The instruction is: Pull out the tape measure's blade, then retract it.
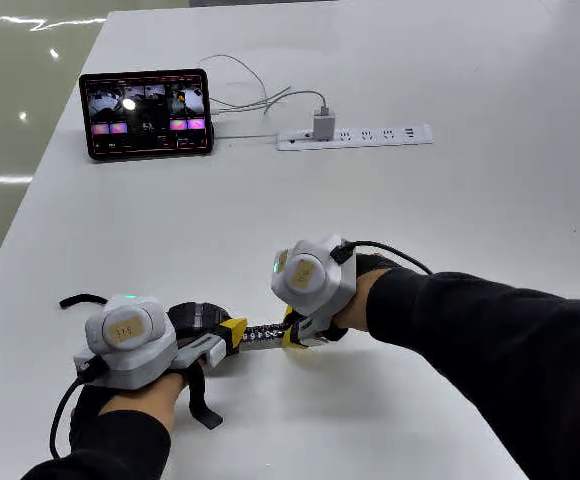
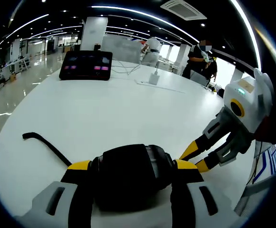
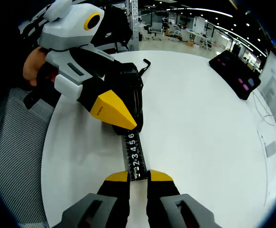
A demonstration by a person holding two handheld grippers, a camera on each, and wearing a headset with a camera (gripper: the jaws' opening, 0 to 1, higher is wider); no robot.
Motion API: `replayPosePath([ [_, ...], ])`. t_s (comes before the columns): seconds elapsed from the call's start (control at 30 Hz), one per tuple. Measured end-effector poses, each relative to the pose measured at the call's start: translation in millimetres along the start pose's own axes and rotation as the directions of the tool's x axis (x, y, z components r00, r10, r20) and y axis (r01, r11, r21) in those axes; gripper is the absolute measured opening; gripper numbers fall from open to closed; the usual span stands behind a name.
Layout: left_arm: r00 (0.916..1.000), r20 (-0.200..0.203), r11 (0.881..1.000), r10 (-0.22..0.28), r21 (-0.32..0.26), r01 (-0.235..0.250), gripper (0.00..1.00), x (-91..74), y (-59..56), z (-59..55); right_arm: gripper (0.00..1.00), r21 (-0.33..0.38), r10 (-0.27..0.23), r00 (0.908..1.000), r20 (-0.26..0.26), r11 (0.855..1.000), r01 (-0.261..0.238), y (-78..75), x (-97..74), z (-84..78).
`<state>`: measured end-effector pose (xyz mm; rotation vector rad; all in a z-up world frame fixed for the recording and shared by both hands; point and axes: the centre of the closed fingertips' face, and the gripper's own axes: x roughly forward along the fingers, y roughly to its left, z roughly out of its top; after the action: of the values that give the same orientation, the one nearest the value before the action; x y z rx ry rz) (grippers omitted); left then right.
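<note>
Left gripper (image 2: 132,165) is clamped around the black tape measure (image 3: 128,90), which rests on the white table (image 1: 370,200) between its yellow jaws. Right gripper (image 3: 139,176) pinches the blade (image 3: 132,152) tip, with a short numbered stretch drawn out.

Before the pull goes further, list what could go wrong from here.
1. The right claw pinches only the end of the blade; if it slips, the blade may snap back into the case.
2. The left claw grips the rounded case, which might twist as the pull lengthens.
</note>
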<state>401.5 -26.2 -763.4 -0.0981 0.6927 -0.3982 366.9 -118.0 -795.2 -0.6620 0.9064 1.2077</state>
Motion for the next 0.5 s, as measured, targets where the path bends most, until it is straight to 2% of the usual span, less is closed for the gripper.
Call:
replayPosePath([
  [0.5,1.0,-0.002,1.0,-0.005,-0.004,0.005,0.61,0.4,0.3,0.1,0.08,0.013,0.004,0.9998,0.019,1.0,-0.004,2.1,4.3,7.7],
])
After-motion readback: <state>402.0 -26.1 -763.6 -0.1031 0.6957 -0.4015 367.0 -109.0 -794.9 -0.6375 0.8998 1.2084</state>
